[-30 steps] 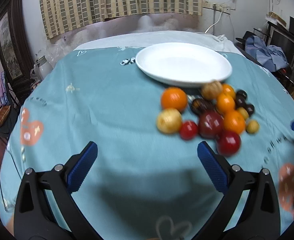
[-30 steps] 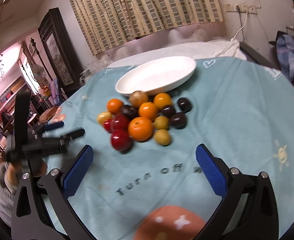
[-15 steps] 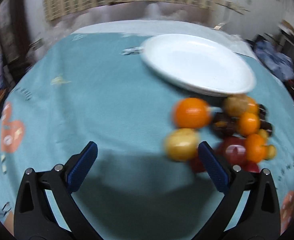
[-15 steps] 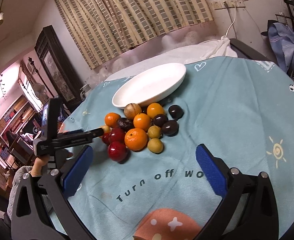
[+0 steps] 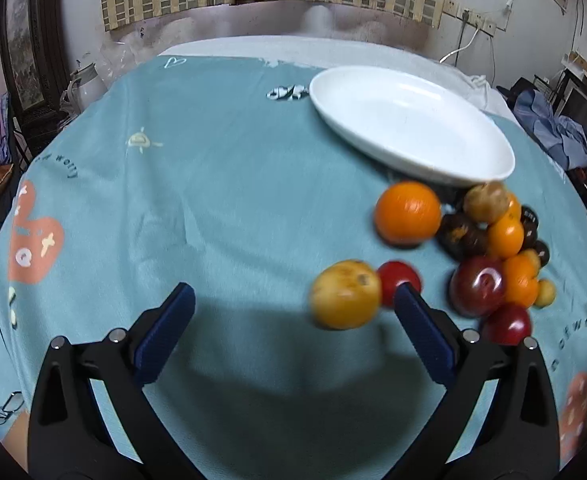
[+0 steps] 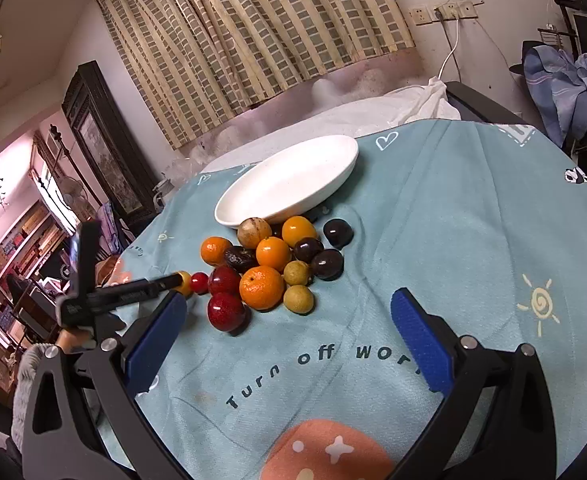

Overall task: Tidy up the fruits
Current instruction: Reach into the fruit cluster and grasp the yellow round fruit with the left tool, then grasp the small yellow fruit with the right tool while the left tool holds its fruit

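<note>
left hand-held gripper wide open, yellow fruit between its fingers | right hand-held gripper wide open over bare cloth | fruit pile beside white plate edge | table open to the right

The left wrist camera looked along its blue-padded fingers from low over the table, close to the fruit pile, facing the curtained wall. The right wrist camera sat farther back at another edge of the table, looking across the pile toward the same curtain. Both views shared the pile and the white plate; the right view also caught the left gripper.
</note>
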Motion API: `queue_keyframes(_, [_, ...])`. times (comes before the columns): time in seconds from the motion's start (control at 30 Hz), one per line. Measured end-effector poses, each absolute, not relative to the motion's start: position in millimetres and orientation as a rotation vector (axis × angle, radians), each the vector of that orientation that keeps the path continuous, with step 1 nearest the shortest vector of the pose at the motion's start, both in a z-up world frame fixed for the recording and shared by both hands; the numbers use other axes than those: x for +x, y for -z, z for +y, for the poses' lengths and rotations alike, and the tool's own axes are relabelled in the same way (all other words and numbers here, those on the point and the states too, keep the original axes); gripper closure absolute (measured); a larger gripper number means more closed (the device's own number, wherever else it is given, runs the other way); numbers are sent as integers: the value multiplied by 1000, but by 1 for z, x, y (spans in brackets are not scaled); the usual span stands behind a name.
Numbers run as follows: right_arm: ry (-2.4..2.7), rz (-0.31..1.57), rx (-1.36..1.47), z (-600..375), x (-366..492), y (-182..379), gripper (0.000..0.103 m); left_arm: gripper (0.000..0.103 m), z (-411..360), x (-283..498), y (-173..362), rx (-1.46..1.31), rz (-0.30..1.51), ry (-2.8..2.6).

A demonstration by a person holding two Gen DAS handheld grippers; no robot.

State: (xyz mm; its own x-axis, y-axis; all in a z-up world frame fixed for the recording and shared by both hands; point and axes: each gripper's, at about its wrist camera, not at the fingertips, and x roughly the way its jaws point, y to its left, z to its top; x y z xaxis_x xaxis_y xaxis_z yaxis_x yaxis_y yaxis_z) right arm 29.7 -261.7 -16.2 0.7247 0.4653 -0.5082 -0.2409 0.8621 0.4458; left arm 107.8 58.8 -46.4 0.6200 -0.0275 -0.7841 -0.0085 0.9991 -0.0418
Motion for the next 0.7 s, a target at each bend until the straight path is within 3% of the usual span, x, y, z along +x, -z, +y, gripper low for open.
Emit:
queue_keyframes(0.17, [-407,641,327,-256,27,14,1,9,51,100,48,53,841,32])
queue_keyframes(0.23, [-400,631,308,-254,25,13,1,22,39,98,50,102,834,85])
queue_keyframes(0.3, [-397,627,301,-254,25,13,1,46,33,103,53,130,850,115])
queue_keyframes(0.4, [-396,624,304,-254,25,13,1,65,30,107,57,136,866,147])
queue_keyframes(0.7, [-393,626,283,-253,24,13,1,67,35,110,55,84,847,150])
